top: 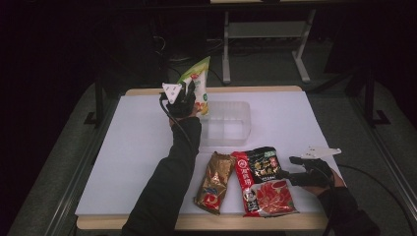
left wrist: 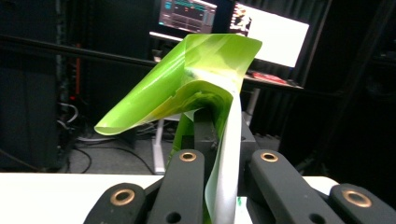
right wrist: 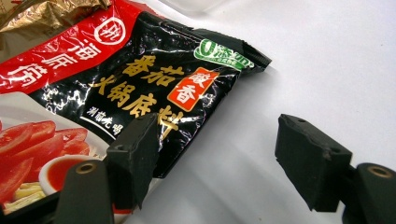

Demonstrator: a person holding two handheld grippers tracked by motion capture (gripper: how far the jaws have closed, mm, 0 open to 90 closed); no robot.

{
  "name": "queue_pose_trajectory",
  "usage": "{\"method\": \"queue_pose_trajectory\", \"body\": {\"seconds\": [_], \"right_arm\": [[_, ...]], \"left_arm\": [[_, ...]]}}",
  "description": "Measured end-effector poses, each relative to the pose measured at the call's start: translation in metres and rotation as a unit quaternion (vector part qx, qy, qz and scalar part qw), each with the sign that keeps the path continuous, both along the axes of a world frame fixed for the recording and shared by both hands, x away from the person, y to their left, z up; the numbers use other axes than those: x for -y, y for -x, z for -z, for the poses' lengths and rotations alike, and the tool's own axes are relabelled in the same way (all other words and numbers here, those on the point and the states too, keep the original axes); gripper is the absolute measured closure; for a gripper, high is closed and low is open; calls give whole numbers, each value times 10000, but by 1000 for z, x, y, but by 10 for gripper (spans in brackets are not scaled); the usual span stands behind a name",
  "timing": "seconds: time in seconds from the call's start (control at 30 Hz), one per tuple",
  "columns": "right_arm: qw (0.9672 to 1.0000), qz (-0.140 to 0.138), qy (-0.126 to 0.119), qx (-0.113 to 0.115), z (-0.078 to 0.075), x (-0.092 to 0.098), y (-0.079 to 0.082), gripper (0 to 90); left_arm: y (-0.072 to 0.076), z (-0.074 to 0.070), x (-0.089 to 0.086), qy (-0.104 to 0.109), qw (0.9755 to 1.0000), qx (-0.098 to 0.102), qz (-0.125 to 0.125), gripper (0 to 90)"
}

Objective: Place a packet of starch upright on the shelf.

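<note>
Green packet (top: 197, 83): held upright in the air by the left gripper (top: 183, 102), whose jaws are clamped on its lower edge. It hangs over the far left part of the white table (top: 137, 142), just beside the left rim of the clear plastic container (top: 227, 120). In the left gripper view the green packet (left wrist: 205, 79) rises between the two closed jaws, its top flap bent over to the left; behind it are lit monitors (left wrist: 275, 32), which the high view does not include.

The container stands empty near the table's far edge, with bare surface to its right and in front of it on the left side.

Near the front edge lie a gold-brown packet (top: 215, 182) and, touching it on the right, a red-and-black packet (top: 263, 182). The right gripper (top: 295, 169) rests low at the red-and-black packet's right edge with its jaws spread and nothing clamped. The right gripper view shows one jaw over the corner of the red-and-black packet (right wrist: 140, 84) and the other over bare table; it also shows the printed tomato picture, too small to tell from above.
</note>
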State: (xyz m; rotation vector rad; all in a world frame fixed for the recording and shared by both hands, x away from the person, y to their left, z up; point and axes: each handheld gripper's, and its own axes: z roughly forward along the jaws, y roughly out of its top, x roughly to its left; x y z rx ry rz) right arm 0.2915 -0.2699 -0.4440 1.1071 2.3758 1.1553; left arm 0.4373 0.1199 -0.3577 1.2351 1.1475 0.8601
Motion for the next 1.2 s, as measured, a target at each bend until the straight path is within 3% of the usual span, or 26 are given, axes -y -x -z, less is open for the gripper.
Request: {"method": "queue_pose_trajectory", "body": {"seconds": [0.13,0.27,0.37,0.43,0.53,0.6,0.63,0.7,0.73,0.77,0.8,0.83,0.87,0.9,0.93,0.97,1.0,1.03,1.2], "right_arm": [[10000,-14,18,16,0,0,0,295],[10000,-34,25,-1,0,0,0,296],[10000,-45,34,-1,0,0,0,294],[10000,-53,32,-2,0,0,0,293],[10000,-78,30,-25,0,-1,1,289],[10000,-82,29,-35,0,-1,1,288],[9999,-91,29,-39,0,-1,1,286],[10000,-85,33,-35,0,-1,1,283],[9999,-90,37,-38,0,-1,1,282],[9999,-90,41,-32,0,-2,1,280],[9999,-85,45,-36,0,-2,1,279],[9999,-84,49,-35,0,-2,1,279],[9999,-91,55,-37,0,-2,1,279],[9999,-92,58,-33,0,-2,1,279],[9999,-97,66,-41,0,-2,1,279],[9999,-99,62,-41,0,-3,1,279],[9999,-106,68,-38,0,-3,1,278],[9999,-108,63,-40,0,-3,1,278],[9999,-106,32,-60,1,-2,1,277]], "left_arm": [[2,6,7,20,10000,36,-60,858],[5,12,10,-18,9998,-68,159,856],[6,15,7,52,9977,-354,584,835],[7,15,1,35,9938,-650,897,795],[7,12,-13,-75,9840,-976,1489,739],[9,8,-23,-311,9743,-1205,1878,681],[11,6,-28,-456,9707,-1241,2005,674],[15,6,-36,-681,9593,-1291,2418,637],[19,5,-40,-843,9577,-1219,2468,614],[23,5,-43,-902,9544,-1148,2606,621],[25,6,-47,-918,9480,-1131,2829,623],[28,8,-49,-1039,9444,-1178,2889,617],[30,9,-51,-1149,9425,-1209,2895,609],[32,11,-53,-1233,9361,-1254,3046,605],[34,12,-54,-1282,9340,-1266,3086,581],[37,13,-56,-1388,9342,-1252,3038,587],[39,14,-58,-1461,9328,-1258,3044,590],[42,16,-61,-1542,9296,-1272,3098,584],[59,29,-63,-2177,9063,-1386,3348,618]]}}
